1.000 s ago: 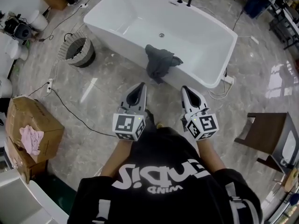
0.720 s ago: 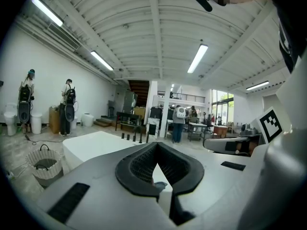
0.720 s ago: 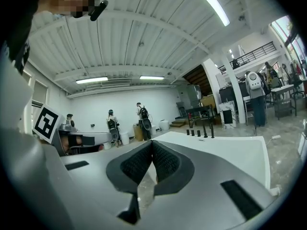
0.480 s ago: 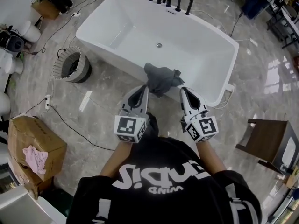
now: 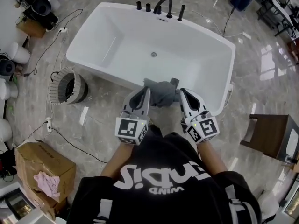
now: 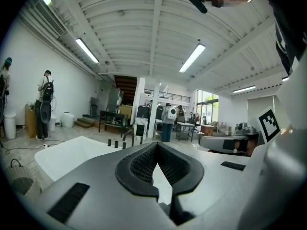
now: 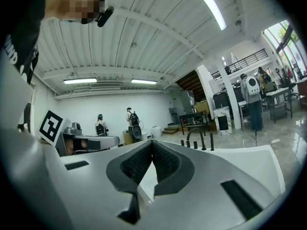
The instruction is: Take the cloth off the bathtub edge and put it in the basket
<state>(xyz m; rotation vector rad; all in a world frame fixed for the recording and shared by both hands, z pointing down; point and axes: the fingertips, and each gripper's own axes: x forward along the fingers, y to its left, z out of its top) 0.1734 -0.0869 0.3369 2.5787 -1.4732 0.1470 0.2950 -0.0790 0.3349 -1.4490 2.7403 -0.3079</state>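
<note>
A dark grey cloth (image 5: 161,91) hangs crumpled over the near rim of the white bathtub (image 5: 117,41). My left gripper (image 5: 147,90) is held just left of the cloth and my right gripper (image 5: 181,91) just right of it, both pointing at the tub. Whether either tip touches the cloth I cannot tell. In the left gripper view the left gripper (image 6: 156,143) has its tips together and nothing between them. The right gripper (image 7: 151,142) looks the same in its own view. Neither gripper view shows the cloth. The round wicker basket (image 5: 69,86) stands on the floor left of the tub.
Black taps (image 5: 160,6) stand at the tub's far rim. Cables (image 5: 70,125) trail across the marble floor by the basket. A cardboard box (image 5: 43,170) with a pink rag sits at the lower left, a dark wooden chair (image 5: 270,133) at the right. People stand far off (image 6: 45,104).
The person has stepped closer to the tub. Both grippers, earlier short of the cloth, now flank it at the rim. Their jaws look unchanged.
</note>
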